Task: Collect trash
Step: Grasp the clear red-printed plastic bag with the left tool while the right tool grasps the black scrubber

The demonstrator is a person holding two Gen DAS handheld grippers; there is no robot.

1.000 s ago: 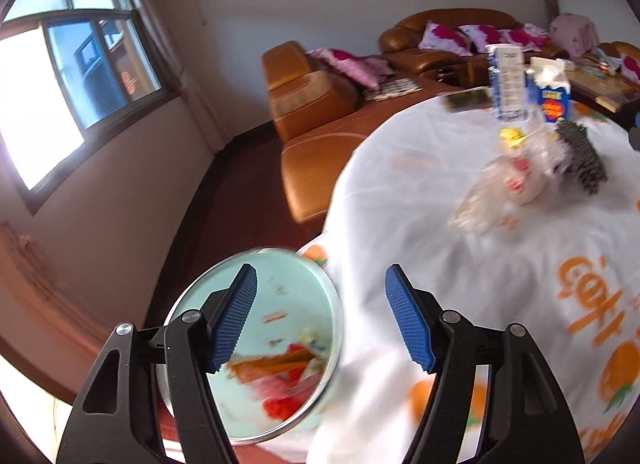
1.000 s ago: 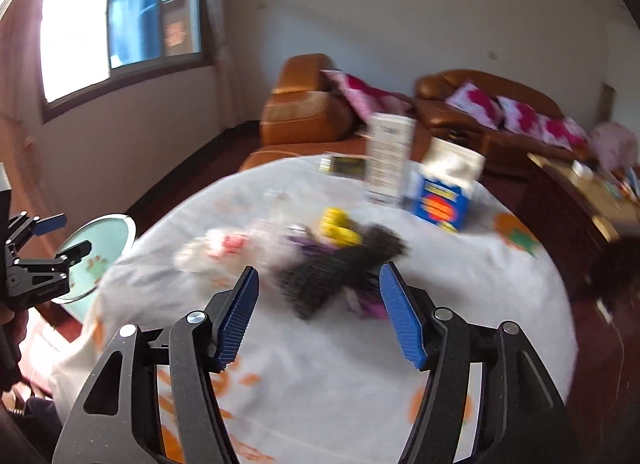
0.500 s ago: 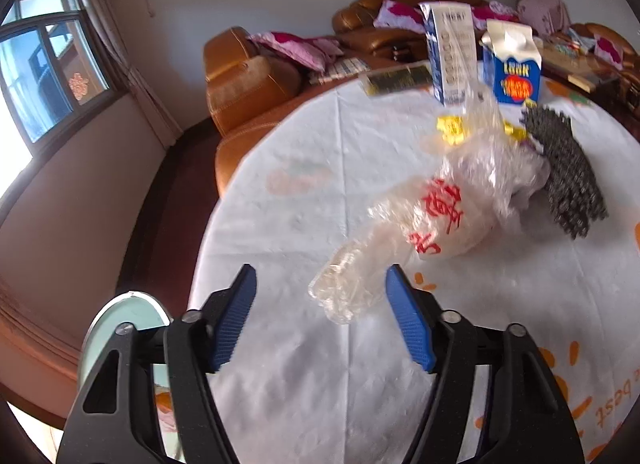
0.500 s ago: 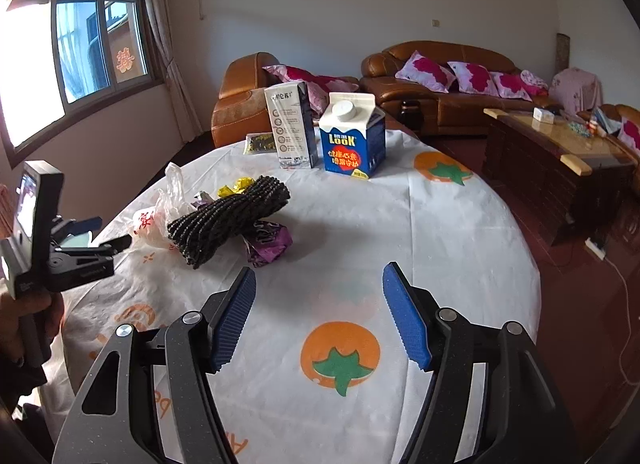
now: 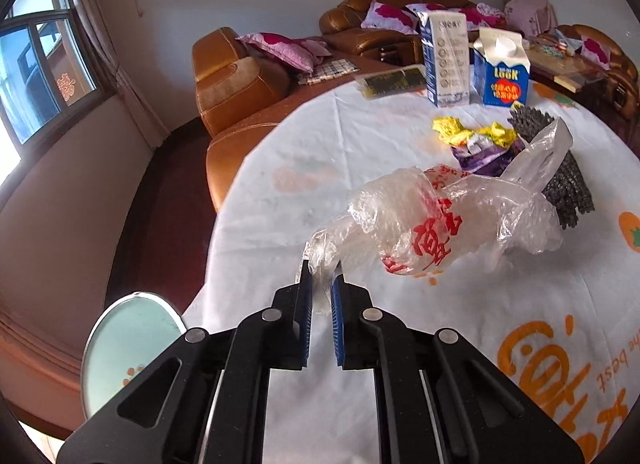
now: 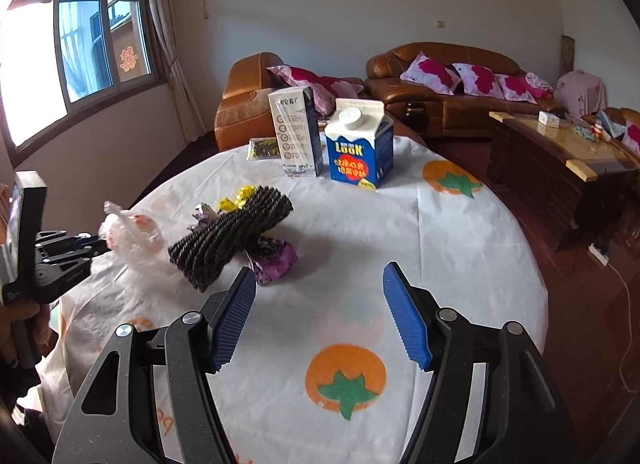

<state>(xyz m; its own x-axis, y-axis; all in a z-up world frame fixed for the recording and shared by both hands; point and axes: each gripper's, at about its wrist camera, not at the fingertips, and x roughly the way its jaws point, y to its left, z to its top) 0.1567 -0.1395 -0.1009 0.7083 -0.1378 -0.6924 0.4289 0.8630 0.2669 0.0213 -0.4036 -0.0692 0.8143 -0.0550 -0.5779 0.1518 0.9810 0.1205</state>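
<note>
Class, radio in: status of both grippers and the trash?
Left gripper shut on plastic bag. Right gripper open, empty. Purple wrapper, black mesh uncollected.

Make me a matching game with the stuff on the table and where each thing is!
Things:
1. clear plastic bag with red print
2. blue milk carton with white cap
3. black ridged roll
4. crumpled purple wrapper

Places:
A. lying over the wrappers
B. standing beside the tall carton
C. pinched in the left gripper
D. nearest the open right gripper

Pairs: 1-C, 2-B, 3-A, 4-D
</note>
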